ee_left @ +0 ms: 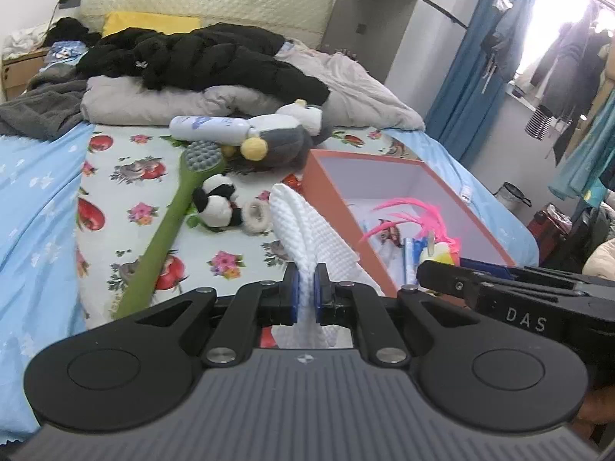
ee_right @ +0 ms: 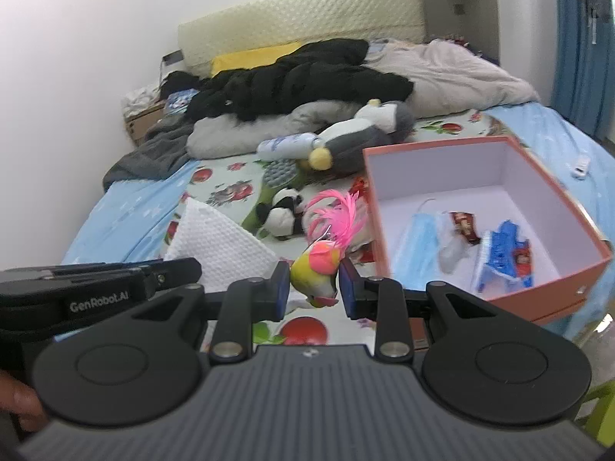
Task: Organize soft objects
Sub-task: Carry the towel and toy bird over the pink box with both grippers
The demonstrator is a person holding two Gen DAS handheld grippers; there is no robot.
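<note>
**Both grippers loaded beside the orange box**

Right now I have 2 soft things in hand. My left gripper is clamped on a folded white cloth, its blue pads pressed against the fabric from both sides; the cloth rises up and away from the fingers, above the floral sheet. My right gripper is closed around a yellow and pink feathered toy, whose pink plumes stick up just beside the near left corner of the orange box. Inside the box I see a blue face mask and a blue brush. Farther up the bed lie a small panda plush, a green long-handled brush, a white bottle and a grey penguin plush
</note>
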